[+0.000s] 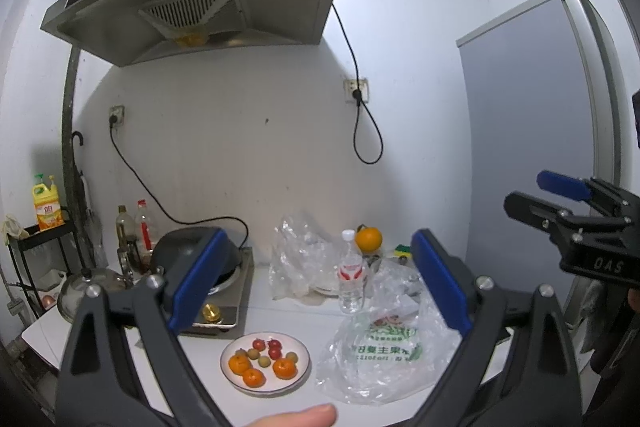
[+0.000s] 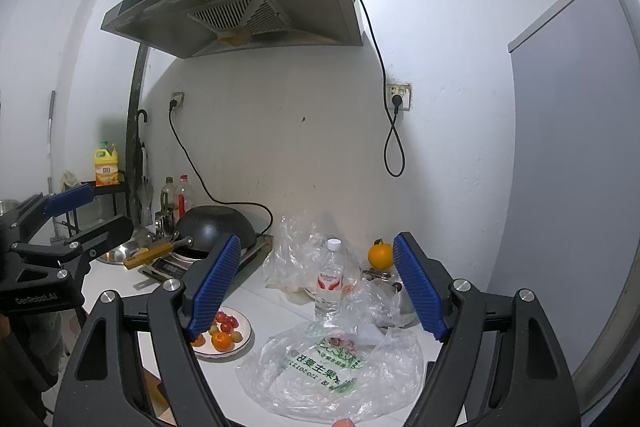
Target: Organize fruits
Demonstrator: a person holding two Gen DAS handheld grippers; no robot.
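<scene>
Left wrist view: plate [image 1: 304, 373] of small fruits sat on table [image 1: 280, 311], below my left fingers [image 1: 320, 287]; lone orange [image 1: 368, 239] well behind, past water bottle [image 1: 351, 279]. Risk, as I judged: reaching back could topple bottle or snag plastic bag [image 1: 384, 359]. Left fingers spread wide, holding nothing.

Right wrist view: right fingers [image 2: 318, 287] likewise spread, empty, level above bag; plate partly hidden behind one pad.

A white plate [image 1: 304, 367] holds 3 tangerines [image 1: 285, 367], cherry tomatoes and small fruits.
</scene>
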